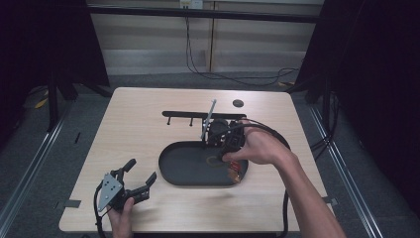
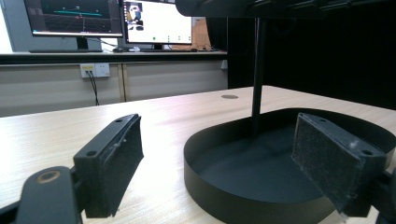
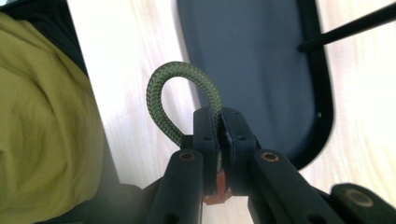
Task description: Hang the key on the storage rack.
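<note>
The right tongs (image 3: pixel 219 122) are pressed together on a braided olive-green cord loop (image 3: pixel 180 95), its woven sheath showing a tight herringbone pattern. The cord bends into a rounded arch that rises from between the matte black jaws and curls back down beside the left one; an orange-red end piece (image 3: pixel 215 186) pokes out below the pads. In the high view the right hand (image 1: pixel 257 148) holds these tongs (image 1: pixel 224 156) above the right part of a black oval tray (image 1: pixel 171 168), a shallow dish with a thin upright wall and a smooth, dull floor (metal or plastic, it is hard to say which). A small ring-shaped loop and an orange-red bit show at the tongs' tip, over the tray's right end.

Behind the tray stands a black rack: a thin round post (image 2: pixel 258 74) rising from the tray's far side, a flat top bar (image 1: pixel 198 115) with short pegs hanging from it, and a slim grey rod (image 1: pixel 209 119) leaning across it.

The left tongs (image 1: pixel 138 178) rest low at the near left of the table (image 1: pixel 129 129), a pale wood-grain top with rounded corners, and stand spread wide with nothing between them. Their pads (image 2: pixel 119 158) are blocky slabs faced with rough, dusty black foam. A grey three-cornered plate (image 1: pixel 109 191) sits on top of them. A small dark round disc (image 1: pixel 238 103) lies flat near the table's far edge.
</note>
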`<state>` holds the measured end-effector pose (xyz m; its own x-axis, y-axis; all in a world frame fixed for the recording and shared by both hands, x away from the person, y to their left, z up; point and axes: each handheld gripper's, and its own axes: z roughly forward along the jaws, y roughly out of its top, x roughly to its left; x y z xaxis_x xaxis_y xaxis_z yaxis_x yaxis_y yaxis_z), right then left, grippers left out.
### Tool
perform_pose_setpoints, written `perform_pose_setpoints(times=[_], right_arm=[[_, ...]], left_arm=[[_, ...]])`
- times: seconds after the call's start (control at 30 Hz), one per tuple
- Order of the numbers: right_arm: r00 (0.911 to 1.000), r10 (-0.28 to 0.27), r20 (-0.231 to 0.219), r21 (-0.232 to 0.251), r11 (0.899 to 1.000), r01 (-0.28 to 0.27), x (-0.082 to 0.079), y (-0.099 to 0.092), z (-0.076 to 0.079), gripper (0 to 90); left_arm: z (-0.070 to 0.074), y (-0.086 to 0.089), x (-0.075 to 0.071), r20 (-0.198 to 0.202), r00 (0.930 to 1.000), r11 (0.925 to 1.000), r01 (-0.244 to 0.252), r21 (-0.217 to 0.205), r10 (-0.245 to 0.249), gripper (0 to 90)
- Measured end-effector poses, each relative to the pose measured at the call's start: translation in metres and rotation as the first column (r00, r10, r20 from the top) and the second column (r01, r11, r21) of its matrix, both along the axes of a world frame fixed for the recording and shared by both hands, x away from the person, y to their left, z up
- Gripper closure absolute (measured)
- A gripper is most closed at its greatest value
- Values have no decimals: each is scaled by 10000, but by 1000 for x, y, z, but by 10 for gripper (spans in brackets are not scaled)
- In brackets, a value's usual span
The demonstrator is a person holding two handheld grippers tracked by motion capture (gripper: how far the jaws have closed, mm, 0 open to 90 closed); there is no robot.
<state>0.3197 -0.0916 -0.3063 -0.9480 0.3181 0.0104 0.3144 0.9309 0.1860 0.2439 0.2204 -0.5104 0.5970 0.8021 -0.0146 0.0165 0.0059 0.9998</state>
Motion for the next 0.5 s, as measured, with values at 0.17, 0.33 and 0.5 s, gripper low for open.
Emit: perform_pose_setpoints(times=[0.17,0.33,0.5], right_arm=[[9999,-146,46,-56,9999,146,10,0,7,855],[10000,-54,-55,-314,9995,53,18,4,9,855],[10000,98,11,-687,9976,-97,24,11,12,854]], left_arm=[[0,0,0,-12,10000,10000,-4,5,4,159],[0,0,0,-11,10000,10000,1,5,-1,160],[0,0,0,-11,10000,10000,3,7,-3,160]])
